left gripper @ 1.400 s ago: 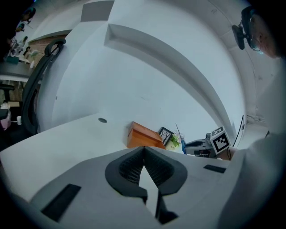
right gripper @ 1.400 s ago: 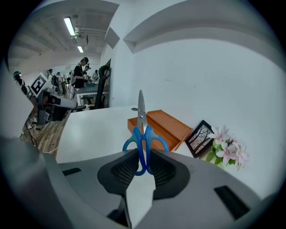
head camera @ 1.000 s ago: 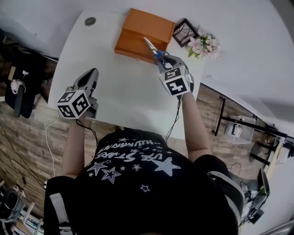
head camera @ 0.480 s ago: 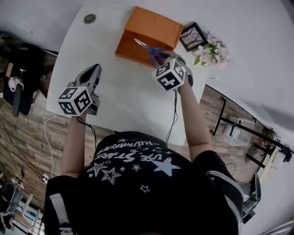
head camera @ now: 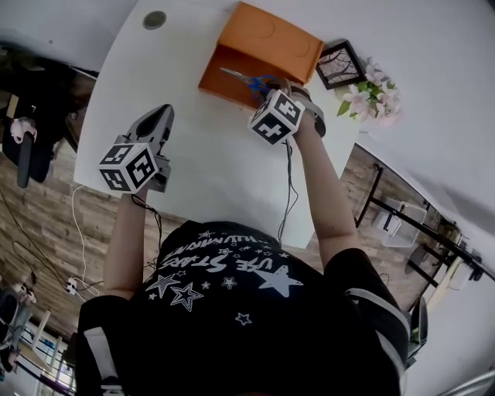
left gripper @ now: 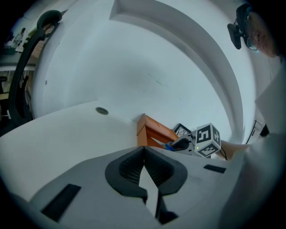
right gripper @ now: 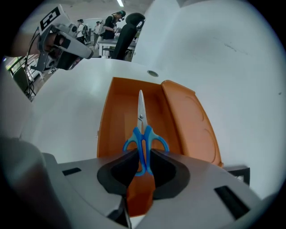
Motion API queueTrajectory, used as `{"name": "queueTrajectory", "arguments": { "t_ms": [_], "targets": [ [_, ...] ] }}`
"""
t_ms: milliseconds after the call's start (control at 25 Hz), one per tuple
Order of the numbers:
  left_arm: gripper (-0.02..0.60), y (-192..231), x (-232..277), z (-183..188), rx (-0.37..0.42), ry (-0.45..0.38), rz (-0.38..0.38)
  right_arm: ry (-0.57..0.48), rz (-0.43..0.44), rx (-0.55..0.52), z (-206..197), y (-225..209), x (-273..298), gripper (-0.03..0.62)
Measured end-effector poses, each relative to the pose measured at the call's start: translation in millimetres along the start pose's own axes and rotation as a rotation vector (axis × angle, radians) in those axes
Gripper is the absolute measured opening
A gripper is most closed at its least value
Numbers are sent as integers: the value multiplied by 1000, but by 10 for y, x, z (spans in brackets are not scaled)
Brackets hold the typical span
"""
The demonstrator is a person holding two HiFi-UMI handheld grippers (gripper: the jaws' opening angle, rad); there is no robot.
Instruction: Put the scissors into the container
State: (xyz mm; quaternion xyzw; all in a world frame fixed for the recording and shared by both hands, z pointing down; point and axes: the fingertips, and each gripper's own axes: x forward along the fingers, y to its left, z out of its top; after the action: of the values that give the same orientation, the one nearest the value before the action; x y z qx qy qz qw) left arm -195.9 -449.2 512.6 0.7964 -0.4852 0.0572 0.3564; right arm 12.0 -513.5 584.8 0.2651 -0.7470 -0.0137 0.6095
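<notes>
Blue-handled scissors [right gripper: 142, 134] hang blades-forward over the open orange container [right gripper: 117, 116], with my right gripper [right gripper: 142, 162] shut on their handles. In the head view the scissors [head camera: 241, 77] point left above the container [head camera: 232, 66] at the table's far side, held by the right gripper [head camera: 272, 93]. The container's lid [right gripper: 190, 120] lies open to the right. My left gripper [head camera: 158, 124] hovers over the white table's left part, away from the container; in its own view the left gripper [left gripper: 144, 160] has its jaws together with nothing between them.
A dark picture frame [head camera: 340, 63] and pink flowers [head camera: 370, 97] stand right of the container. A round cable grommet [head camera: 154, 19] sits in the white table [head camera: 201, 155] at far left. A black office chair [right gripper: 127, 29] stands beyond the table.
My right gripper has carried the scissors left and farther out, from the container's right edge to above its open tray. The left gripper has barely moved.
</notes>
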Motion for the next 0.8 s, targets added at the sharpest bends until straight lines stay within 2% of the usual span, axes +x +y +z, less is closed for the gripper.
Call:
{"name": "queueTrajectory", "arguments": {
  "t_ms": [200, 440, 800],
  "targets": [
    [20, 38, 28, -22, -2, 5, 7, 35, 35, -24, 13, 48, 123, 100],
    [20, 67, 5, -51, -8, 13, 14, 64, 39, -28, 15, 24, 164, 100],
    [20, -34, -33, -100, 7, 17, -6, 42, 42, -15, 31, 33, 147, 101]
  ]
}}
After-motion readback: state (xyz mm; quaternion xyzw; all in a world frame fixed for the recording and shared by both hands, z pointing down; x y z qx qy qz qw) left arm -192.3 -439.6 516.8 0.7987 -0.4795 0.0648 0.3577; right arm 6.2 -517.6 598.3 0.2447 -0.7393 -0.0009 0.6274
